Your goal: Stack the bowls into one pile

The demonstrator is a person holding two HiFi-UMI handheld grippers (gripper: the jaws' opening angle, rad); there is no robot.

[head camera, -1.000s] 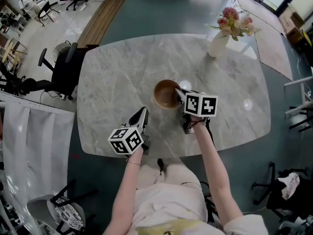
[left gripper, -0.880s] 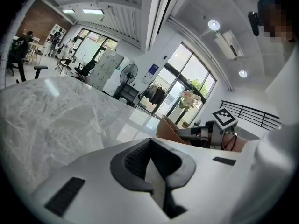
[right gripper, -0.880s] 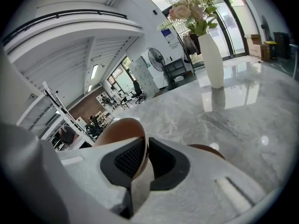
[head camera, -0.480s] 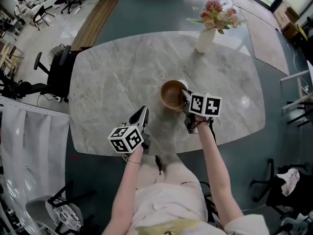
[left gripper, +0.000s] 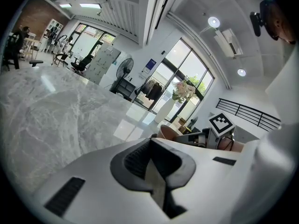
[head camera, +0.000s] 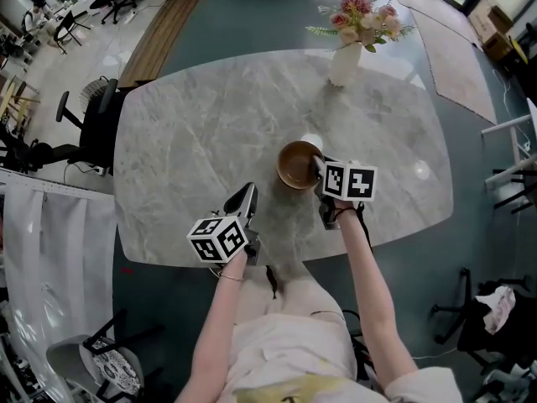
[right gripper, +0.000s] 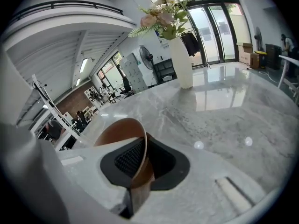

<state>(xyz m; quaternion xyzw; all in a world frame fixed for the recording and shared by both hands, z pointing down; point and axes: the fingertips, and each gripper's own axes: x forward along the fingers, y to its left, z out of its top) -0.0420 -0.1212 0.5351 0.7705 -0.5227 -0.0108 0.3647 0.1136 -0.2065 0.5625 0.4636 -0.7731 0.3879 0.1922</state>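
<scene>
On table (head camera: 193, 141), R jaws pinch brown bowl (head camera: 295, 164), now nearer white bowl (head camera: 311, 140); L jaws shut.

The round brown bowl (head camera: 295, 164) at centre frame contrasts with the pale grey veined marble tabletop (head camera: 201, 133), and the tall vase (head camera: 344, 64) at upper right is white.

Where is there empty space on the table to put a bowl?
The left half of the table is bare, from the left gripper to the far edge. The right end beyond the right gripper is bare too. It's crowded around the brown bowl and by the vase.
</scene>
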